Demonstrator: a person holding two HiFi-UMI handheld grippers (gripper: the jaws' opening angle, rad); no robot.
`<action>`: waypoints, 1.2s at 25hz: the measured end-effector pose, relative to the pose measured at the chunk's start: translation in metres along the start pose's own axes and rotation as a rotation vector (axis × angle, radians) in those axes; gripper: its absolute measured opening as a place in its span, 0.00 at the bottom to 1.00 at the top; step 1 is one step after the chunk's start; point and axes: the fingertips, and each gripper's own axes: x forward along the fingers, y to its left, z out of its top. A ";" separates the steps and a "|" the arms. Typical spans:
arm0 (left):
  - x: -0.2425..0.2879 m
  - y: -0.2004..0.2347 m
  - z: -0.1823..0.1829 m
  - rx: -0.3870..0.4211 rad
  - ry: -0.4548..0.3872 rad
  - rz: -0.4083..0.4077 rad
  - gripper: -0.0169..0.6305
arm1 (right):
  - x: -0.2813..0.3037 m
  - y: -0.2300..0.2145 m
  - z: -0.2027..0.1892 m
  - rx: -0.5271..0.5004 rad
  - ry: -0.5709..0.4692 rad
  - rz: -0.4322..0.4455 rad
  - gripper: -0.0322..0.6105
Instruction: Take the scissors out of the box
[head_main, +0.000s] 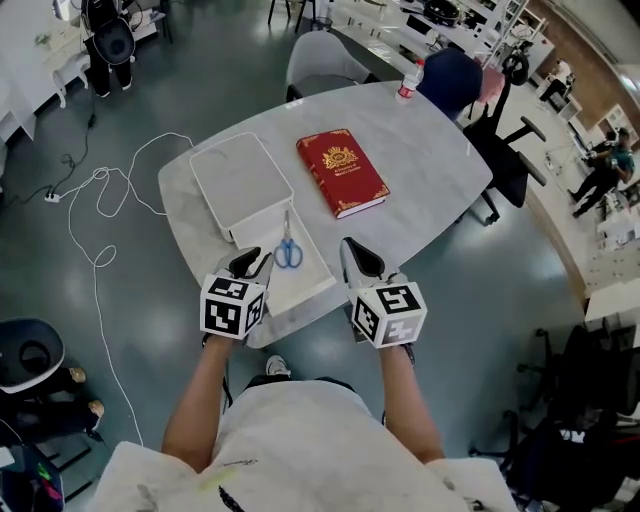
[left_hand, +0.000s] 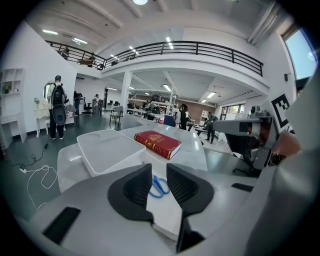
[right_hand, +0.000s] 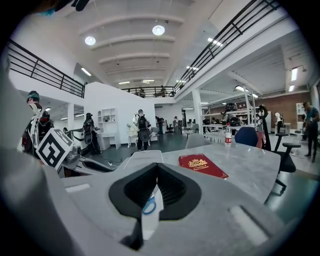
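Scissors (head_main: 288, 245), blue loop handles, flat in shallow white rect. box (head_main: 303, 287).

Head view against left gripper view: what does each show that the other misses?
Only the head view: the person's shirt and shoe. Only the left gripper view: the balcony railing and a standing person with a backpack. Both: the blue-handled scissors lying in the open white box, the white lid beside it, and the red book.

Blue-handled scissors (head_main: 288, 248) lie closed inside open white box (head_main: 303, 287).
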 end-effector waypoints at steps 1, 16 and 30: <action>0.004 0.001 -0.001 0.001 0.011 -0.003 0.13 | 0.003 -0.001 0.001 -0.002 0.001 0.000 0.06; 0.068 -0.002 -0.014 -0.034 0.190 0.061 0.13 | 0.067 -0.054 0.016 -0.016 0.004 0.133 0.06; 0.104 -0.015 -0.047 -0.142 0.348 0.196 0.14 | 0.121 -0.084 0.030 -0.045 0.047 0.382 0.06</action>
